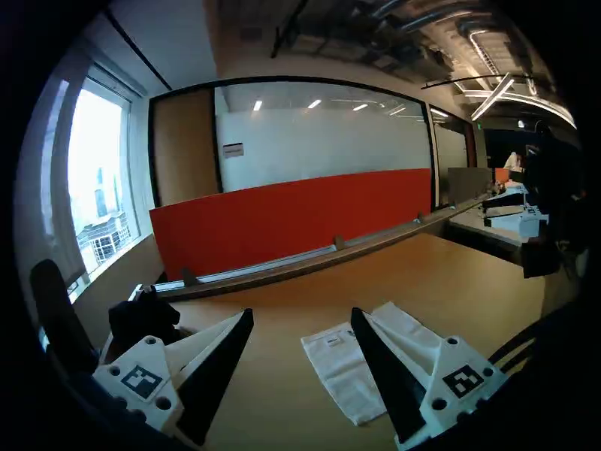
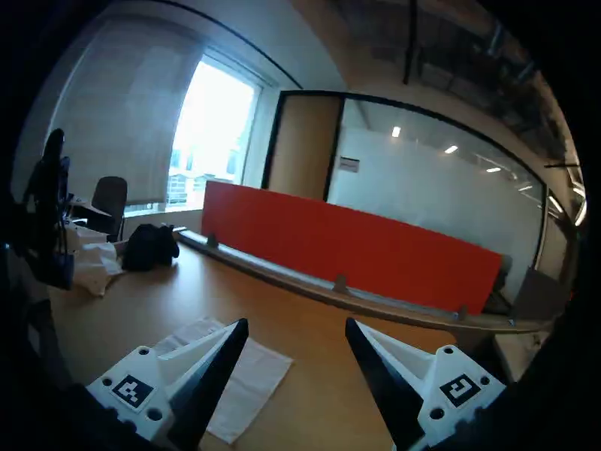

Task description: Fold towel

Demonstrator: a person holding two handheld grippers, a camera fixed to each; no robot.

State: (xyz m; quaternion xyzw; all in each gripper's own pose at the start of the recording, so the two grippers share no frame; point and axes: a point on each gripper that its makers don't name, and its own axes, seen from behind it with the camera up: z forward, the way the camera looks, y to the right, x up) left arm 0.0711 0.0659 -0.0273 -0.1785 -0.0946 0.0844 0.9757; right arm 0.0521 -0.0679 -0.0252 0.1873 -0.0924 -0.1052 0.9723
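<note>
Both tools hang above the wooden table, and neither has anything in it. The left gripper has its fingers spread wide with bare tabletop between them. The right gripper is just as wide open and just as empty.

The white towel lies flat on the table, close in front of the person. In the left gripper view it sits ahead and partly behind that gripper's right-hand finger. In the right gripper view the towel runs under the left-hand finger. I take that to mean it lies roughly between the two tools. Its far end looks doubled over, though I cannot tell how many layers there are.

Farther back a red divider runs along the table's edge, and a black bag sits near the window end, well apart from the towel.

Several things could spoil the fold from here, as I see it. Neither gripper is lined up on a corner, so a pinch made too far along an edge would lift the cloth crooked and leave a skewed fold. If the far end really is doubled, a finger might catch only the top layer and pull it open. The tabletop looks smooth, so a finger pushed in low could shove the towel along instead of getting under it. One side lifted higher than the other would drag the cloth askew.
</note>
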